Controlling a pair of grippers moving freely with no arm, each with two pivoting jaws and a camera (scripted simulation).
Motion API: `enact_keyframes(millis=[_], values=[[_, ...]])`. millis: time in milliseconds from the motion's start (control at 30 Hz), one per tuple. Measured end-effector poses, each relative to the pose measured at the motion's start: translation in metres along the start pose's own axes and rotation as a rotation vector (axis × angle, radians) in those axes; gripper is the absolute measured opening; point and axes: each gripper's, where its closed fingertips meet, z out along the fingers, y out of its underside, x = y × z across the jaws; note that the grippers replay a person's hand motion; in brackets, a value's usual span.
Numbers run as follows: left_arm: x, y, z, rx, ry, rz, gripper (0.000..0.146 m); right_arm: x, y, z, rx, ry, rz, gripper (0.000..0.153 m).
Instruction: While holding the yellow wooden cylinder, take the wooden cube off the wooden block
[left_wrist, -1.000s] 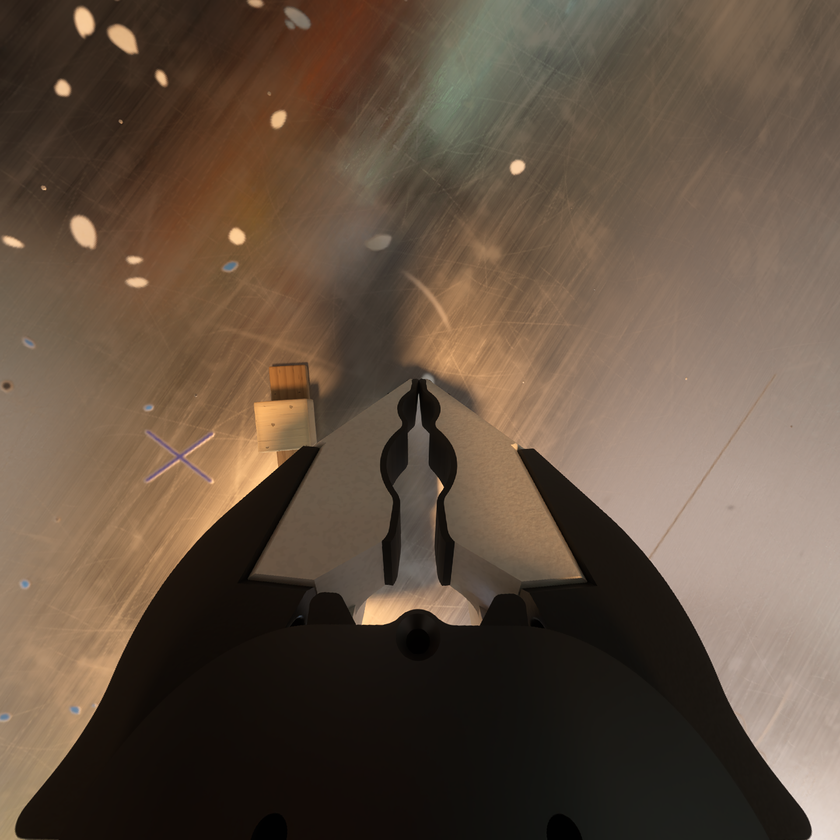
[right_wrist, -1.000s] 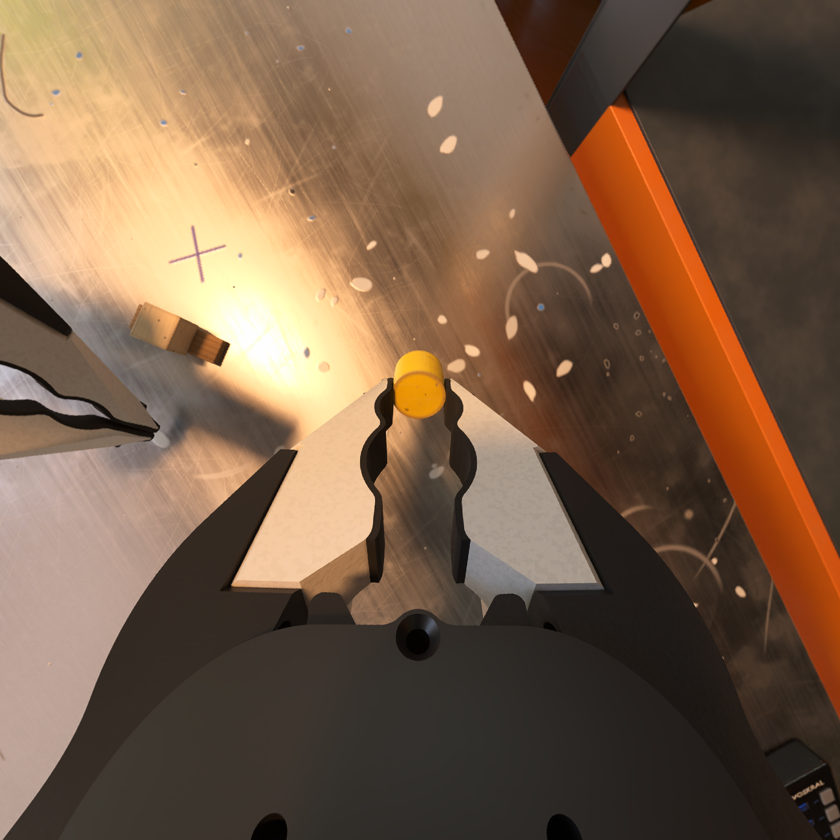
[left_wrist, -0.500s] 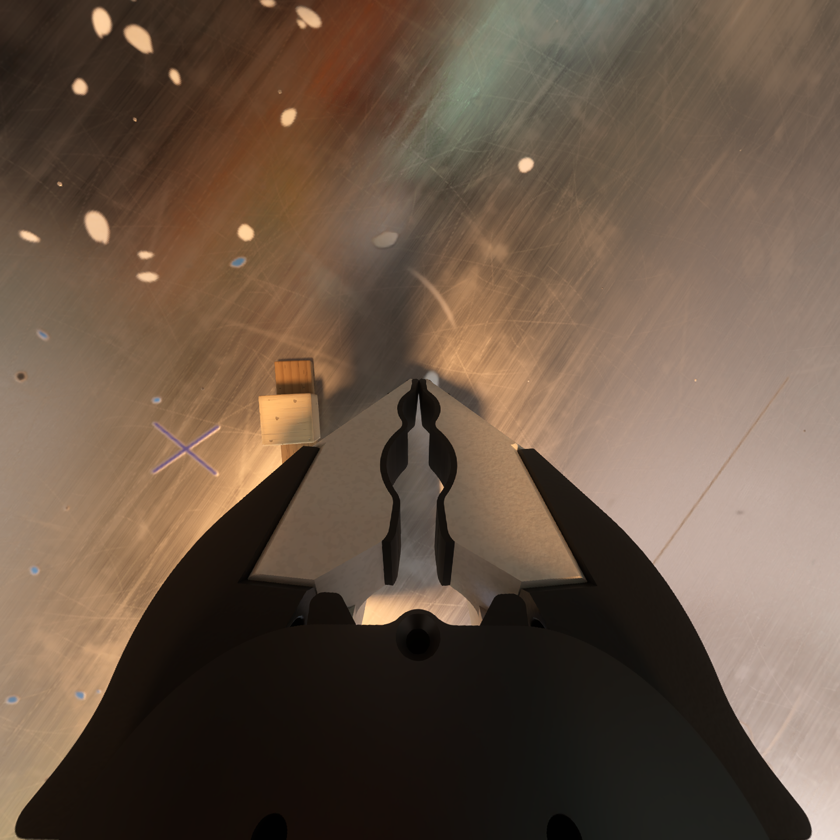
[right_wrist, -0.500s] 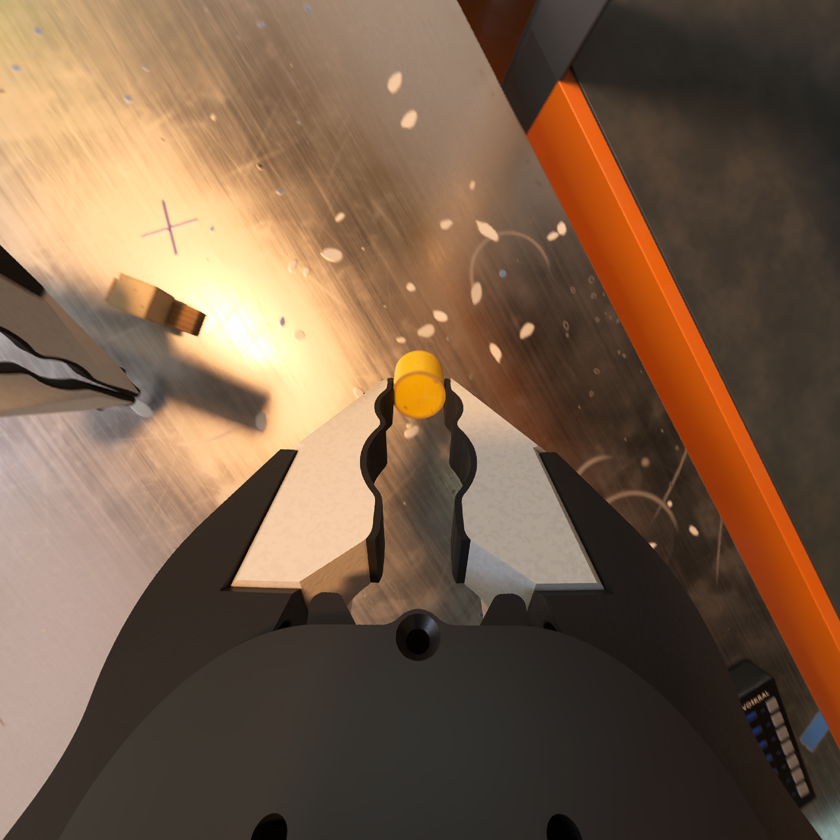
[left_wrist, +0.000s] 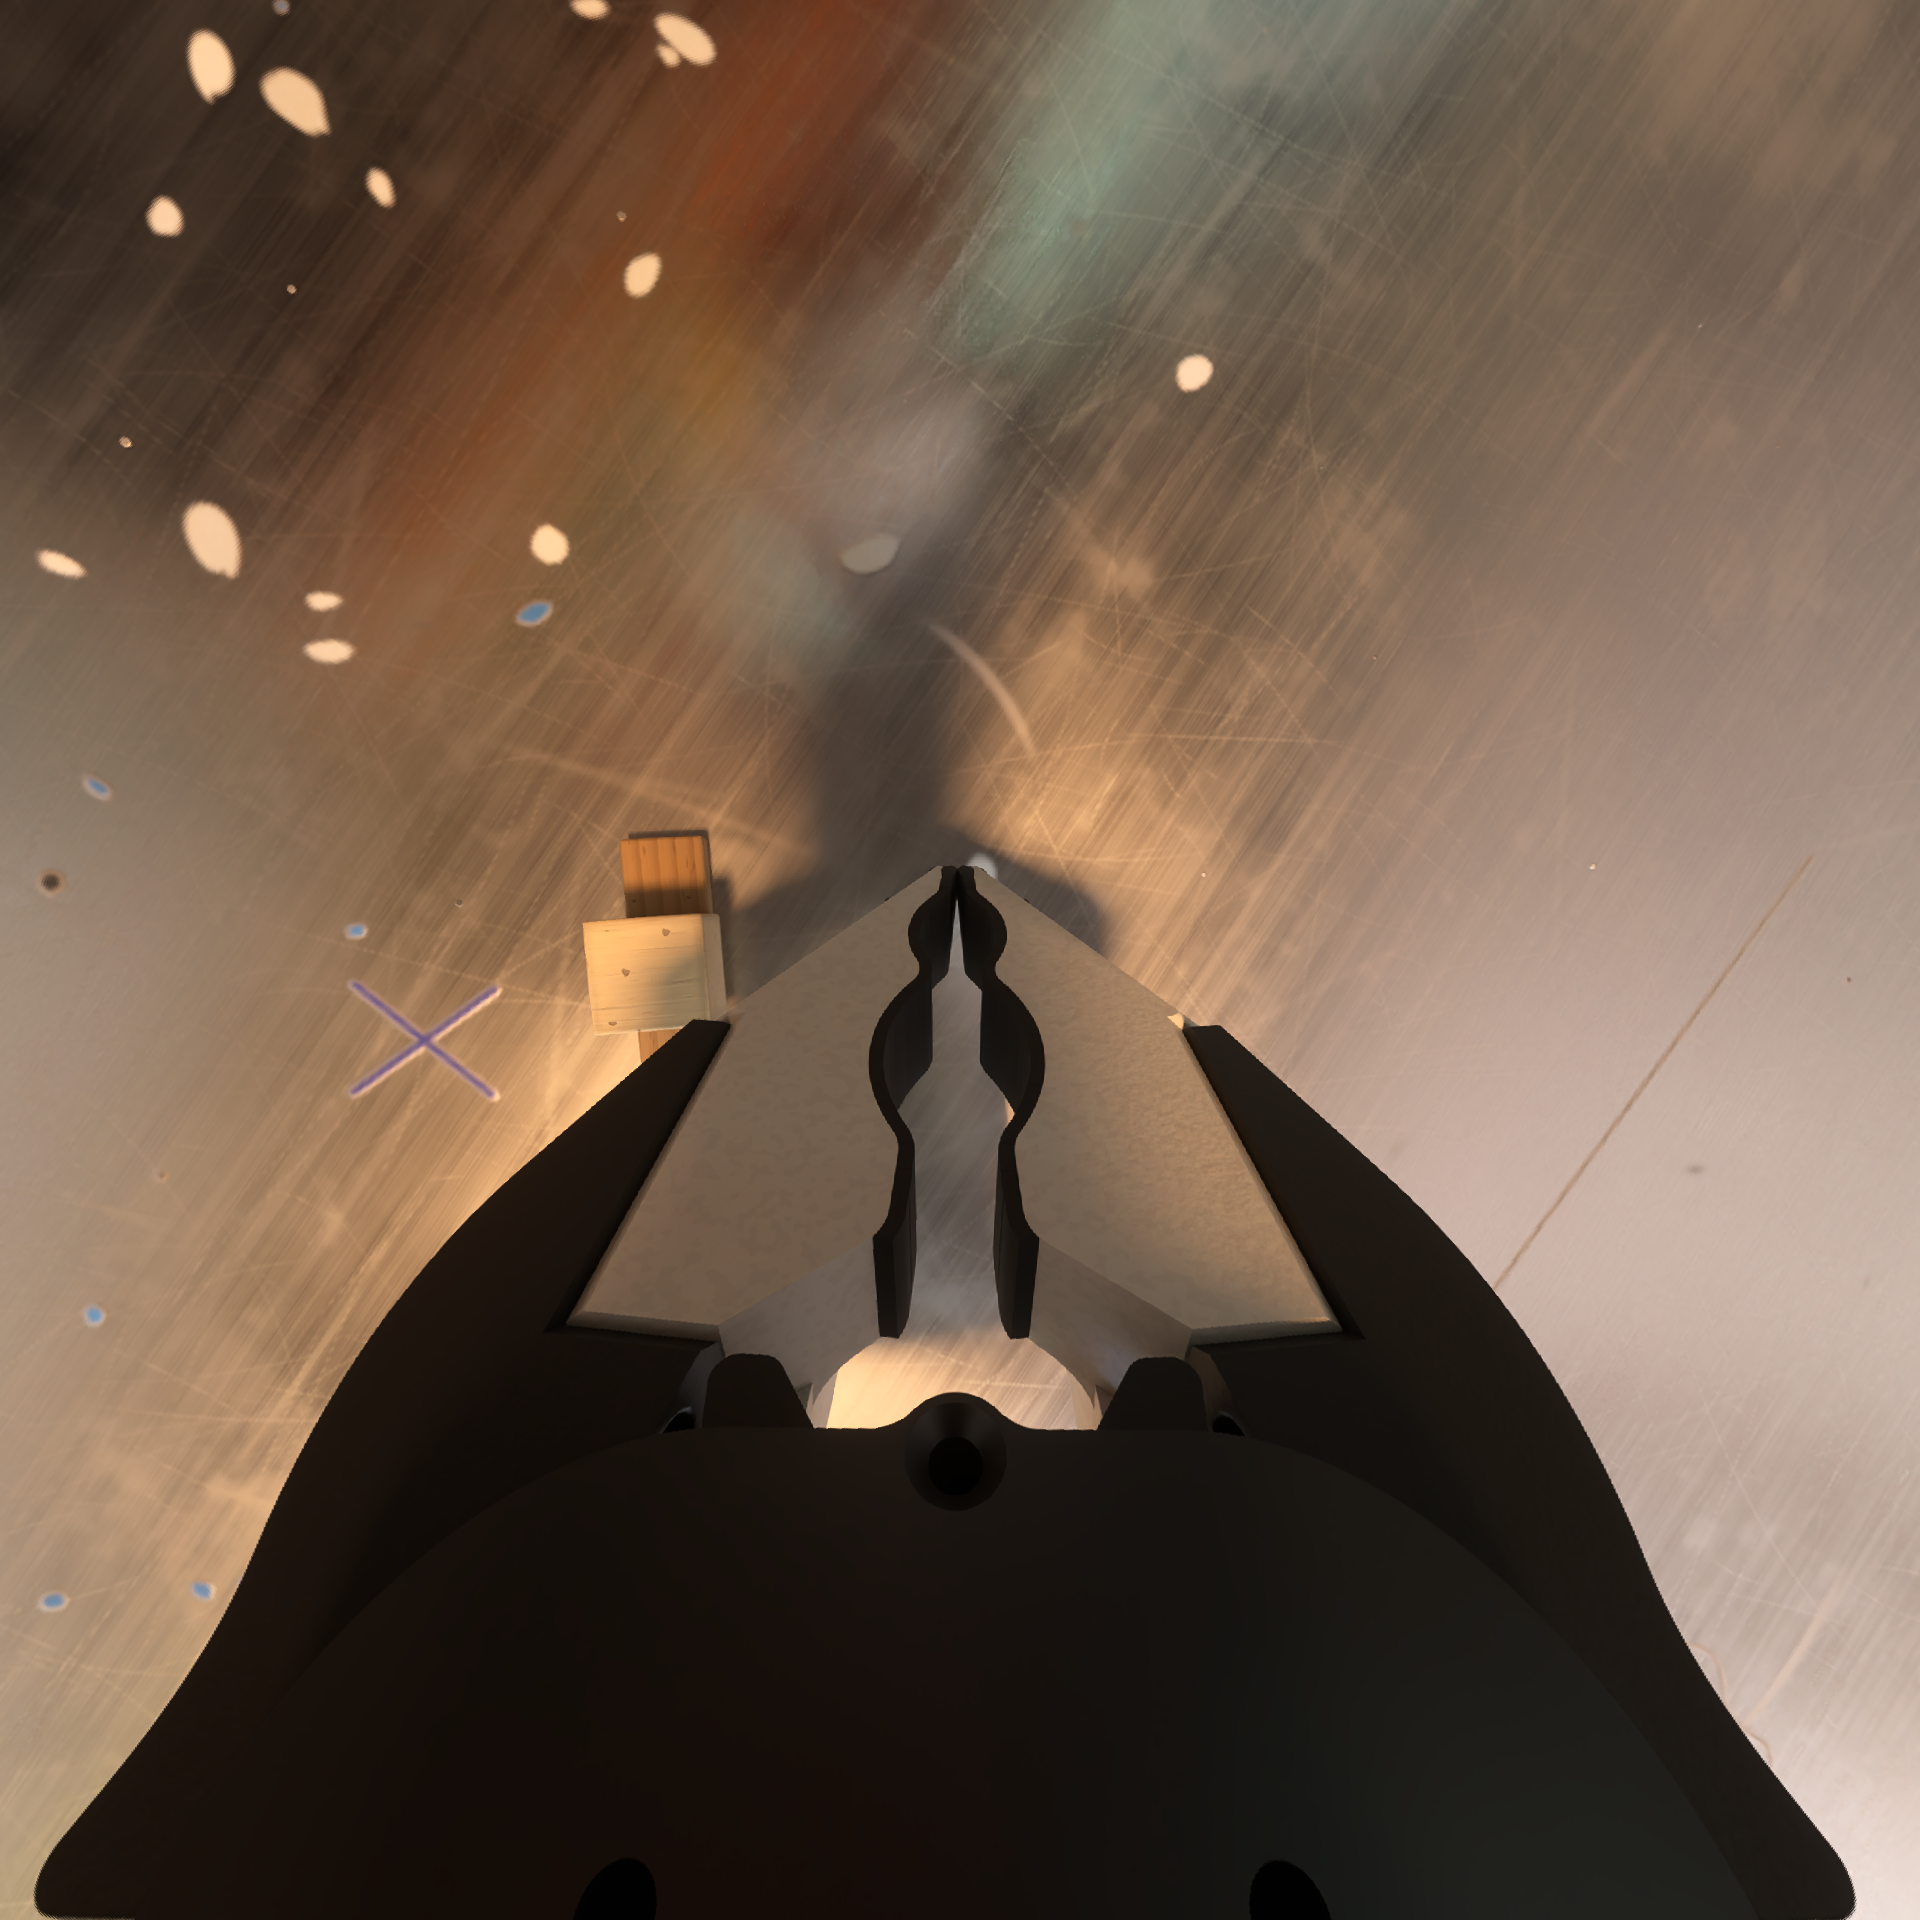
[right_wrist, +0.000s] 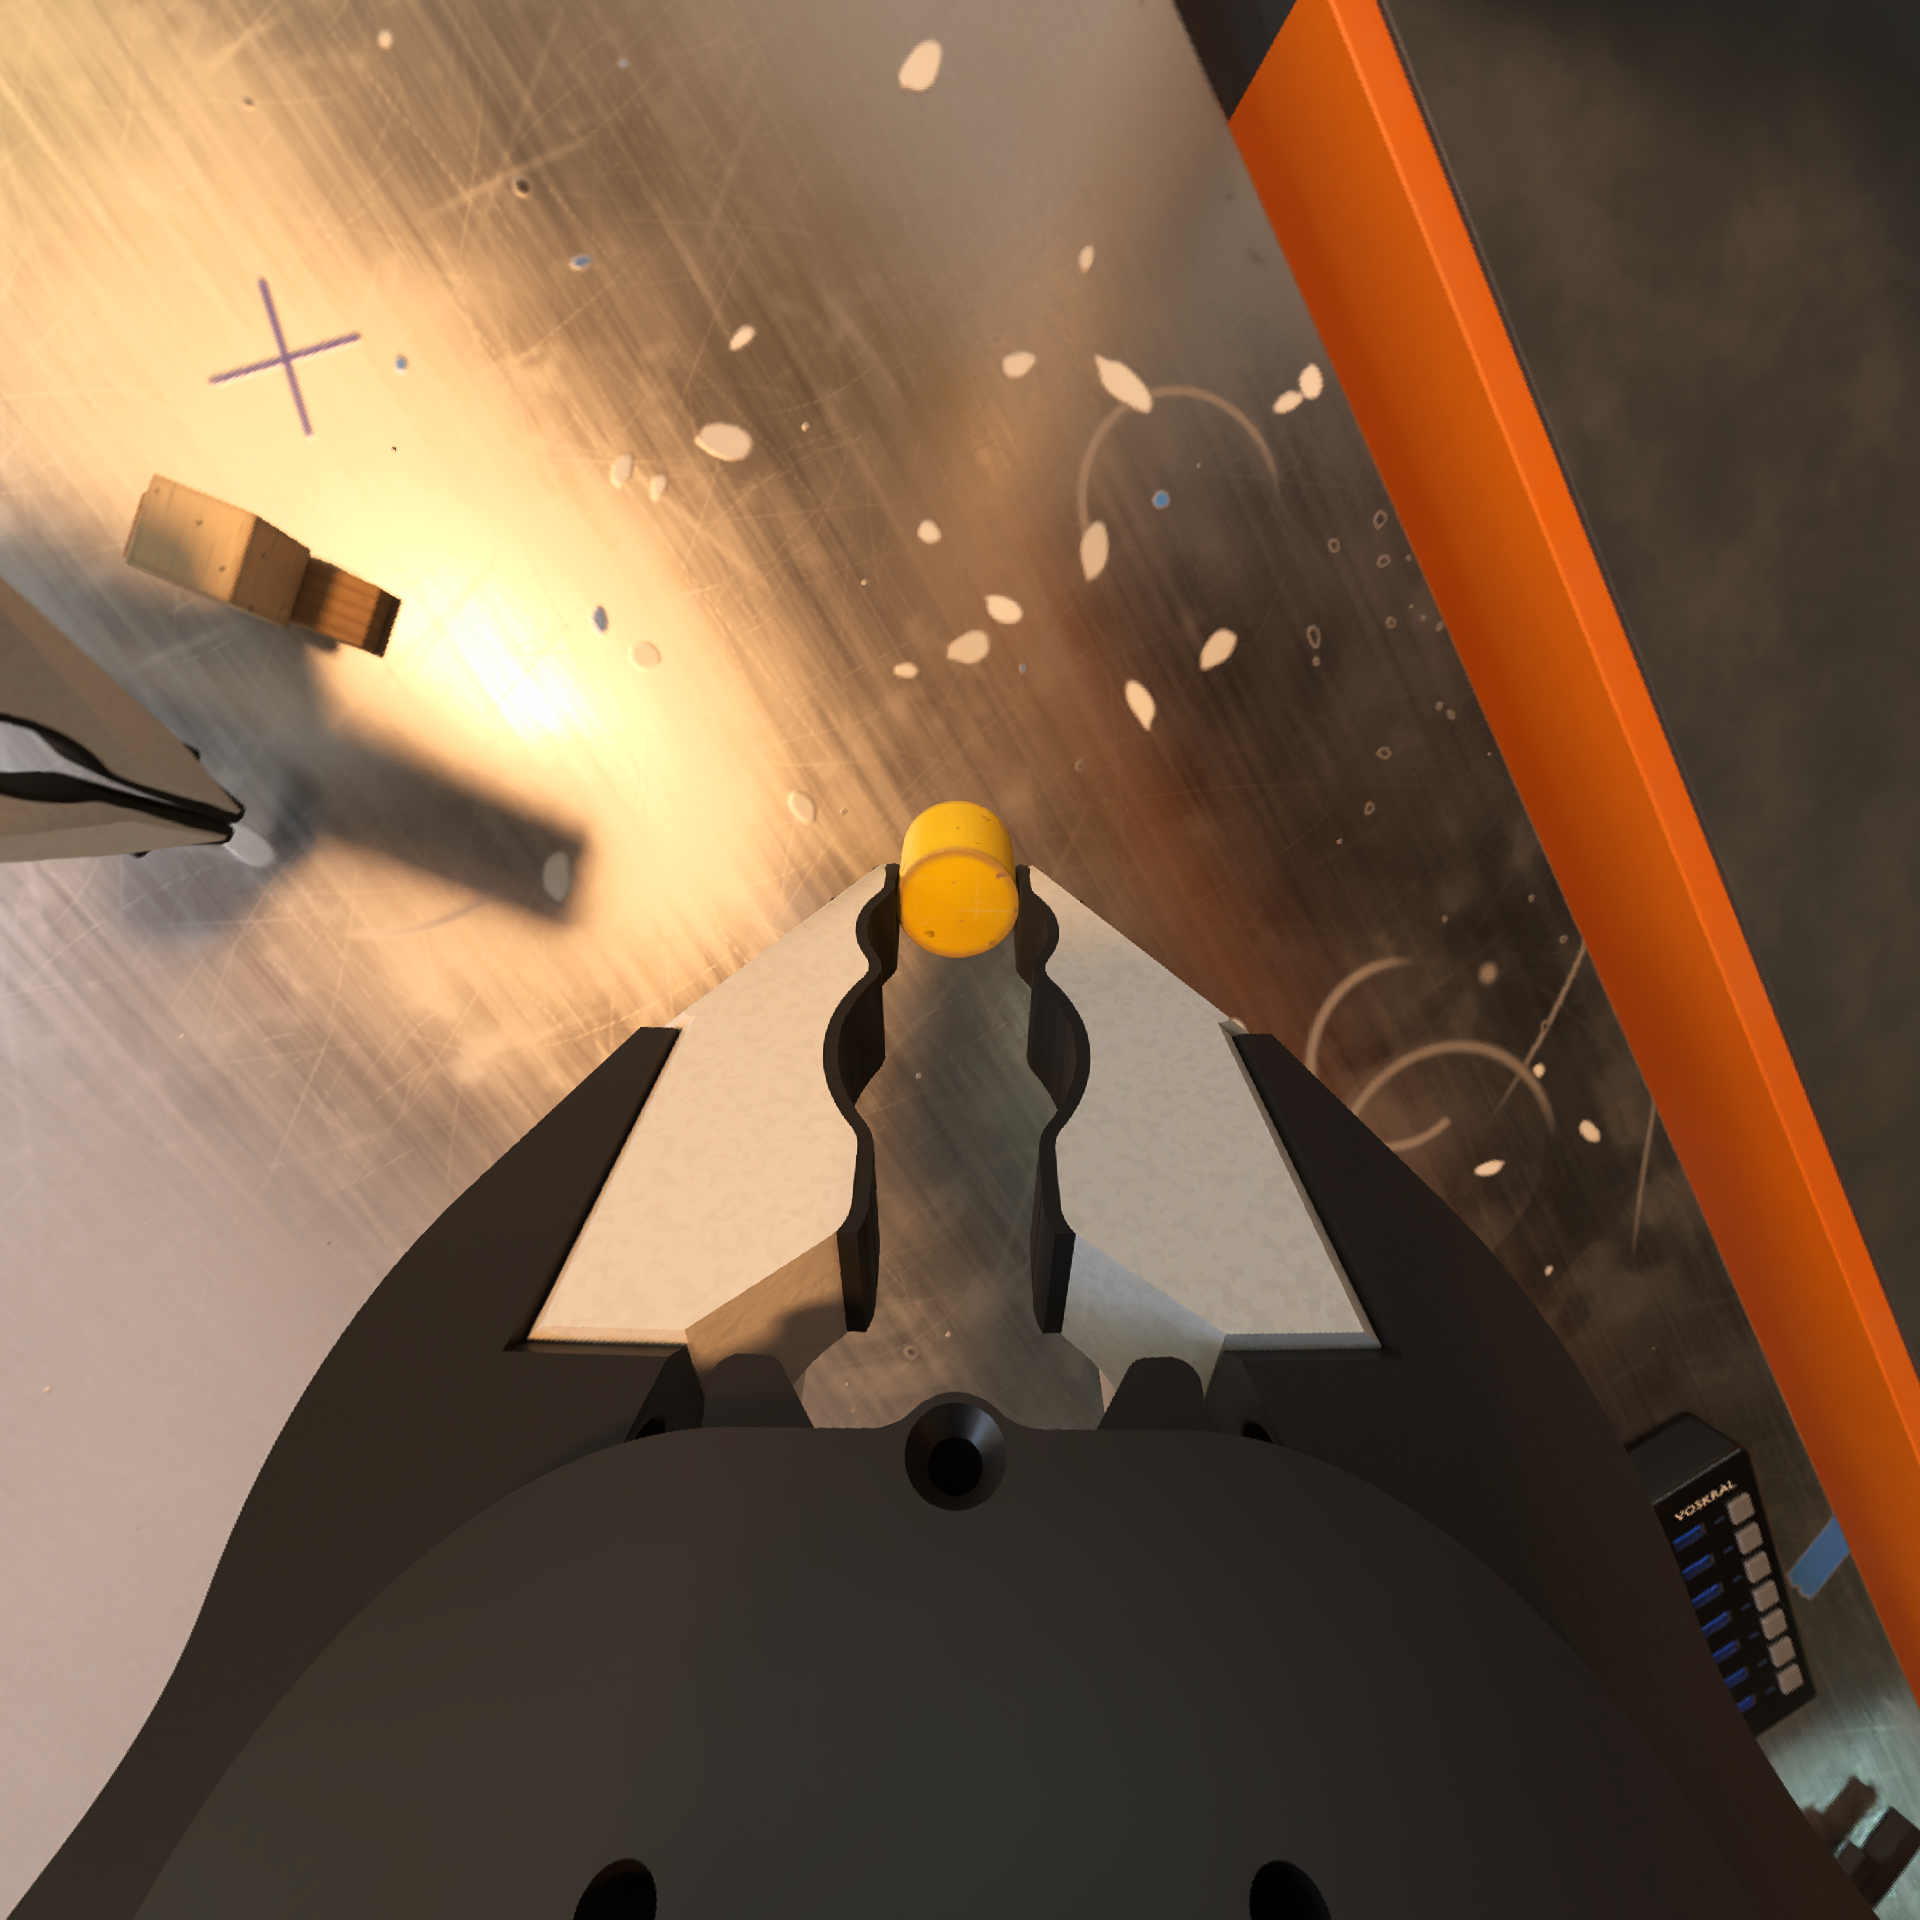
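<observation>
Cube (left_wrist: 652, 972) remains on block (left_wrist: 665, 871) beside the purple cross (left_wrist: 424, 1041); left gripper (left_wrist: 956, 878), fingers pressed together, has edged closer; right gripper (right_wrist: 956, 883) pinches cylinder (right_wrist: 956, 881).

Brushed, scratched metal surface (right_wrist: 1039, 208); pale matt wooden cube (left_wrist: 652, 974) on darker grained wooden block (left_wrist: 665, 871); smooth yellow cylinder (right_wrist: 956, 883).
</observation>
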Motion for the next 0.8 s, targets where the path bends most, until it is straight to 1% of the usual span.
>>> enact_keyframes(millis=[200,400,667,800], values=[[0.000,0.000,0.000,0.004,0.003,-0.006,0.000,-0.017,0.009,-0.008,0.003,-0.019,0.012,0.021],[0.000,0.000,0.000,0.007,0.004,-0.008,0.000,-0.043,0.018,-0.017,0.021,-0.028,0.022,0.021],[-0.003,0.001,-0.001,-0.004,-0.012,-0.005,0.000,-0.078,0.028,-0.029,0.008,-0.011,-0.007,0.021],[-0.004,0.001,-0.001,-0.003,-0.018,-0.003,0.000,-0.084,0.031,-0.031,0.008,-0.006,-0.003,0.021]])
